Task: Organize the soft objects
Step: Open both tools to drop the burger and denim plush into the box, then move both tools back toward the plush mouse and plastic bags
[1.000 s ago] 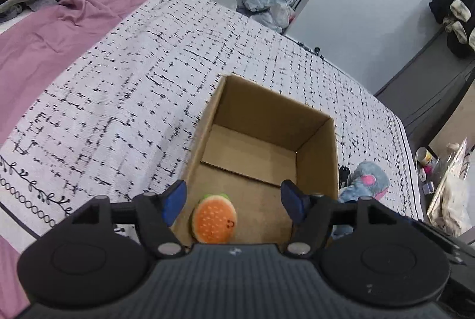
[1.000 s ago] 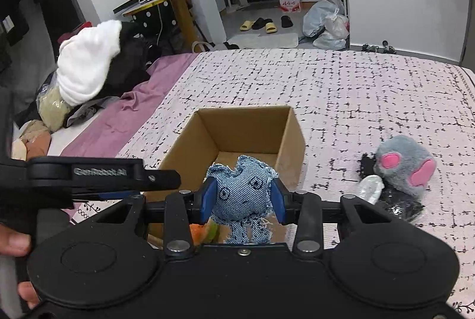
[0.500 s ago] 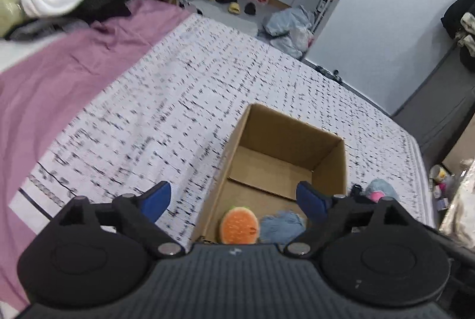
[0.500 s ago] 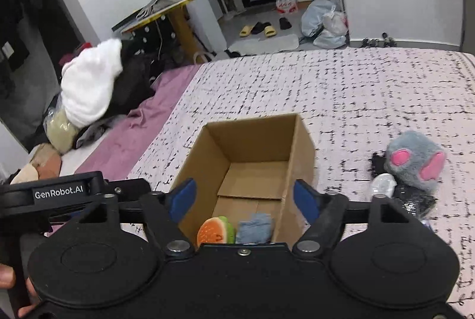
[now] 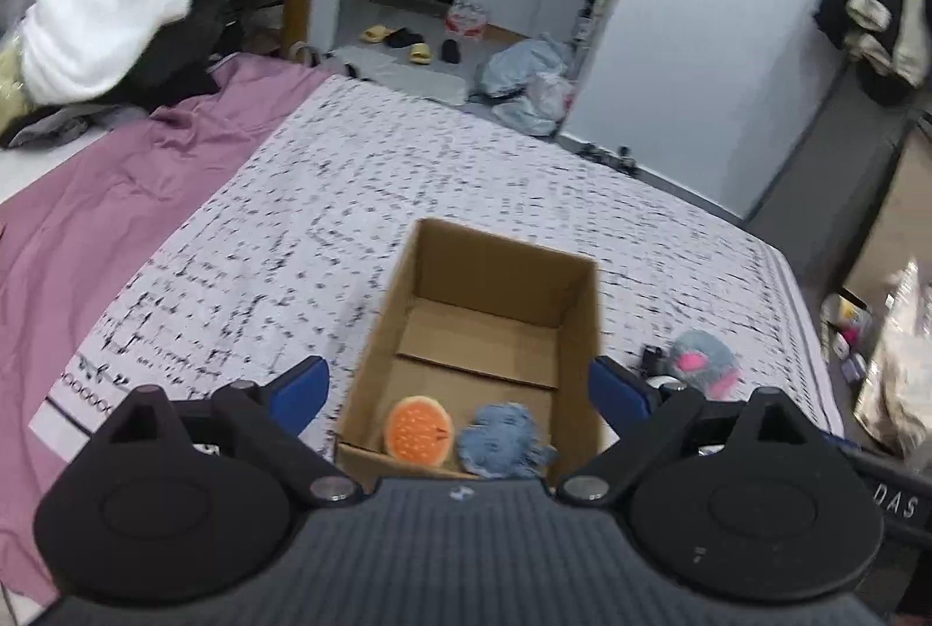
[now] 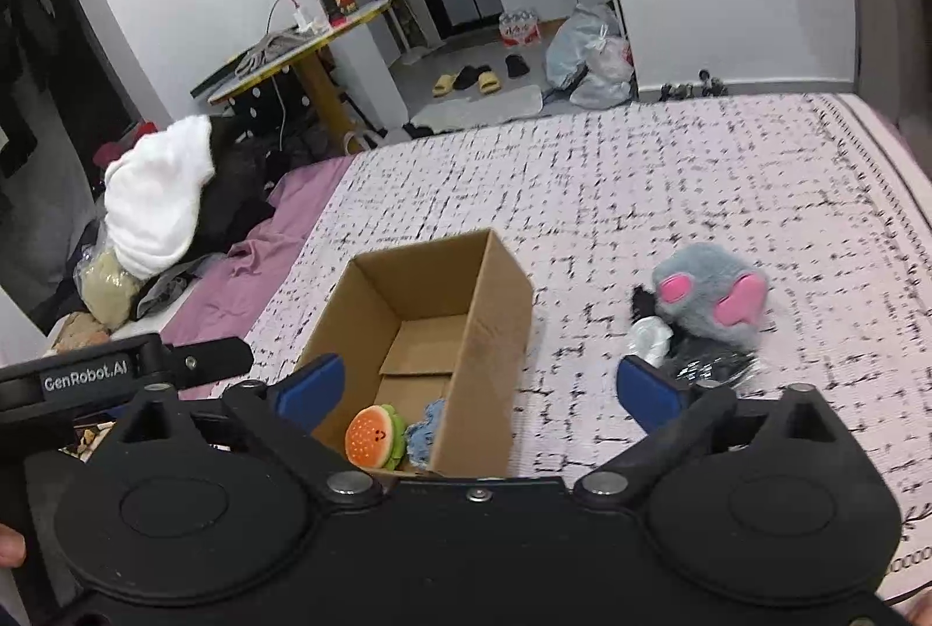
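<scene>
Sitting in the near end of the cardboard box (image 6: pixel 466 329) are a burger plush (image 6: pixel 374 436) and a blue denim plush (image 6: pixel 425 437), side by side and touching. Both tongs hang above the box with nothing in them. The left gripper (image 5: pixel 460 390) has its jaws spread wide, and the right gripper (image 6: pixel 475 384) does too. One toy is not put away yet: a grey plush with pink paws (image 6: pixel 708 294). It lies on the bed cover (image 6: pixel 670 195), ahead of the right gripper and off to its right side, beside some dark bits. It looks round, so no end sticks out. The right gripper seems nearer to it, so that one should probably reach for it.
</scene>
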`<state>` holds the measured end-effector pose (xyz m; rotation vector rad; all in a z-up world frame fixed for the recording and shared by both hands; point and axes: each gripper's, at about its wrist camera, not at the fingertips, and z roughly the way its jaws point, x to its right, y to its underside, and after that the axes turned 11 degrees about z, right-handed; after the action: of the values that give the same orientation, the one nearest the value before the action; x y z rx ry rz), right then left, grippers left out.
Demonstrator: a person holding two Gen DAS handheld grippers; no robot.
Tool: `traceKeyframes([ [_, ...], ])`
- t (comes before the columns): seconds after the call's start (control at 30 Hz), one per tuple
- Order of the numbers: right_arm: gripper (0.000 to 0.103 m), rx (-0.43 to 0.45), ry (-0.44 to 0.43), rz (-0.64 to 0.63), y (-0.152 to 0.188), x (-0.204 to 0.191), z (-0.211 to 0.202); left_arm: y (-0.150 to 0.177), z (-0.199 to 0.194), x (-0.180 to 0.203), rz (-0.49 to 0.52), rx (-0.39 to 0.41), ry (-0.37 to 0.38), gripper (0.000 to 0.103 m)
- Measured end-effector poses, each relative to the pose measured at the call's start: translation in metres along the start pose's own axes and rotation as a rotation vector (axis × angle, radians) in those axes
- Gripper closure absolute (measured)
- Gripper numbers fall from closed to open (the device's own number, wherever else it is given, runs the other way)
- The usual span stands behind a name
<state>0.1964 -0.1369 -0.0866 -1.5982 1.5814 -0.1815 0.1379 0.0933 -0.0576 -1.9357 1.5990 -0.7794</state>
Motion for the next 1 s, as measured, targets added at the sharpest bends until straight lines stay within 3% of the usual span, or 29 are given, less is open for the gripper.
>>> traceKeyframes([
  [0.27,0.000,0.013,-0.017,0.050,-0.004,0.026,-0.024,-0.001,-0.024,0.029,0.057,0.011,-0.017,0.000],
  [1.0,0.000,0.069,-0.116,0.038,0.003,0.063,-0.074,0.013,-0.048,0.077,0.082,0.055,-0.072,0.000],
])
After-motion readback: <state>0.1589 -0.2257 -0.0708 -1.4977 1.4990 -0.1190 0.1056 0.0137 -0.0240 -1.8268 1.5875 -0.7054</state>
